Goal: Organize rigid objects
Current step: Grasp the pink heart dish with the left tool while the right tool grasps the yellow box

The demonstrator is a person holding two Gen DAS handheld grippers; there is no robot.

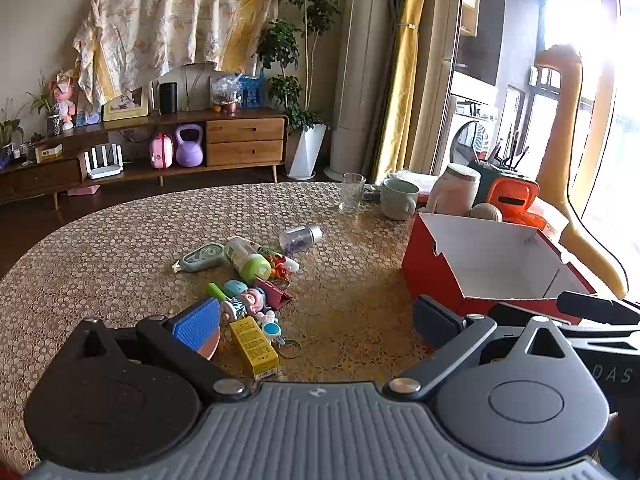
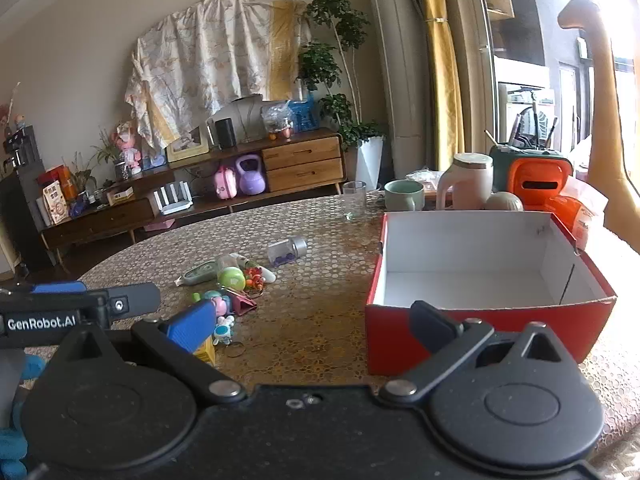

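Yellow carton [image 1: 253,347] flat; red box [image 1: 480,276] white-lined.

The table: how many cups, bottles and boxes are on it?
Cups: 2, a glass and a green mug.
Bottles: 2, a green-capped bottle and a small clear bottle, both lying down.
Boxes: 2, the red box, open and empty, and a little yellow box.
Total: 6.
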